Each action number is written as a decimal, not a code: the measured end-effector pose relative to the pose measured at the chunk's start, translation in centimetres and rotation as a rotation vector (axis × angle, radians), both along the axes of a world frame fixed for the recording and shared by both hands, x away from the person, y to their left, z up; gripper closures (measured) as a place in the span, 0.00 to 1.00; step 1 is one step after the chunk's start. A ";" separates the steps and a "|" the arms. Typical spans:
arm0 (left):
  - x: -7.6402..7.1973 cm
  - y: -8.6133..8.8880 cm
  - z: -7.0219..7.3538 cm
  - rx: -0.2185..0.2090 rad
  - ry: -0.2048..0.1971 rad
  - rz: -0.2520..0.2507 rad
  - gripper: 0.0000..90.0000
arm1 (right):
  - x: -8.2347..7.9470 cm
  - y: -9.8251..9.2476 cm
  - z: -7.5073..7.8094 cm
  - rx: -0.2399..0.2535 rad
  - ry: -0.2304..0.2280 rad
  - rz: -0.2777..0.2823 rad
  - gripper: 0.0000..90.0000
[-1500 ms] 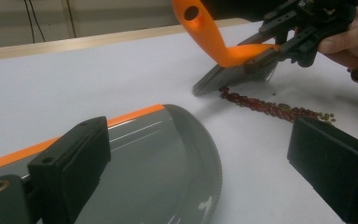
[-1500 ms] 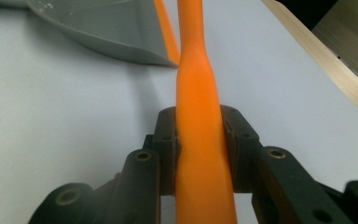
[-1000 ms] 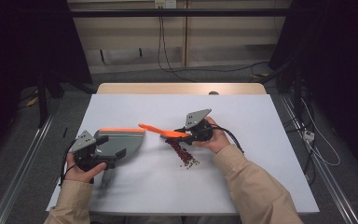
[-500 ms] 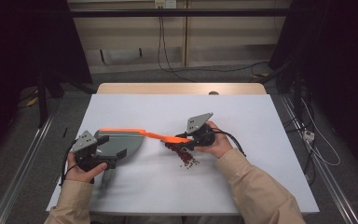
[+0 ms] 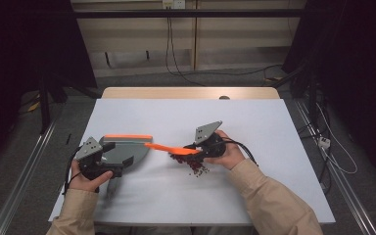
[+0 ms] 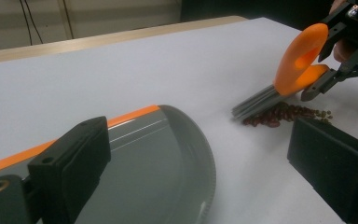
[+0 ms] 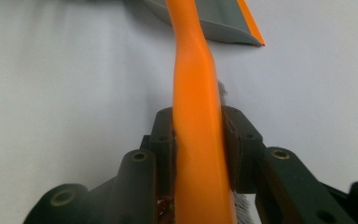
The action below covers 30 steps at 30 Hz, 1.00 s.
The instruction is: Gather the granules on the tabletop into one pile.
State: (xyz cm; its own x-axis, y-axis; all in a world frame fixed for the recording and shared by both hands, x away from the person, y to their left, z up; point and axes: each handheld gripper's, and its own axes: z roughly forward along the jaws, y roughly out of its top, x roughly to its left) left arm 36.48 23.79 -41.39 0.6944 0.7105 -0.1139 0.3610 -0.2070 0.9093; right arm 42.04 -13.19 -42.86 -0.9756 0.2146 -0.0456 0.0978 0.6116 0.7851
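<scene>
High view: the white desk [image 5: 254, 196] lies mostly bare, with wide free room toward its far edge and right side. The grey dustpan [image 5: 127, 152] sits near the left edge, its orange-trimmed lip facing the centre, gripped at the handle by the left tool [image 5: 108, 169], apparently clamped shut on it. The right tool [image 5: 196, 149] is closed tight around the orange brush [image 5: 171, 148], whose bristles touch the small pile of dark beans [image 5: 193, 164] mid-desk, apart from the dustpan.

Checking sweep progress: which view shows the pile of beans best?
The left gripper view: the beans lie clearly at the brush bristles. The high view shows them as a small dark patch; the right gripper view has a reddish glimpse between the jaws.
</scene>
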 end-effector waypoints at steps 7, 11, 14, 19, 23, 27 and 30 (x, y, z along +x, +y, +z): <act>-0.1 0.0 0.1 -0.002 -0.004 -0.002 0.07 | -0.8 0.2 0.2 -0.016 0.001 0.005 0.76; -0.1 0.0 0.1 -0.001 -0.004 -0.002 0.06 | -1.1 0.2 0.2 -0.021 -0.005 0.007 0.76; -0.1 0.0 0.1 -0.001 -0.005 -0.002 0.06 | -1.3 0.1 0.2 -0.014 -0.003 0.006 0.76; -0.1 -0.1 0.1 -0.001 -0.006 -0.002 0.07 | -1.7 0.1 0.2 -0.014 -0.003 0.007 0.76; -0.1 0.0 0.2 0.001 -0.007 -0.002 0.07 | -1.9 0.1 0.4 -0.018 0.001 0.012 0.77; -0.1 -0.1 0.2 -0.005 -0.007 -0.001 0.07 | -1.9 0.1 0.5 -0.017 -0.012 0.005 0.77; -0.1 -0.1 0.2 -0.003 -0.007 -0.001 0.06 | -1.6 0.0 0.6 -0.003 -0.028 -0.017 0.77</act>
State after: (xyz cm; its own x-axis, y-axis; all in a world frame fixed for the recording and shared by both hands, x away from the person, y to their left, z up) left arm 36.38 23.74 -41.21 0.6955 0.7098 -0.1114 0.3549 -0.2046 0.9122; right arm 40.40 -13.21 -42.31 -0.9701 0.2314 -0.0730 0.0869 0.6123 0.7859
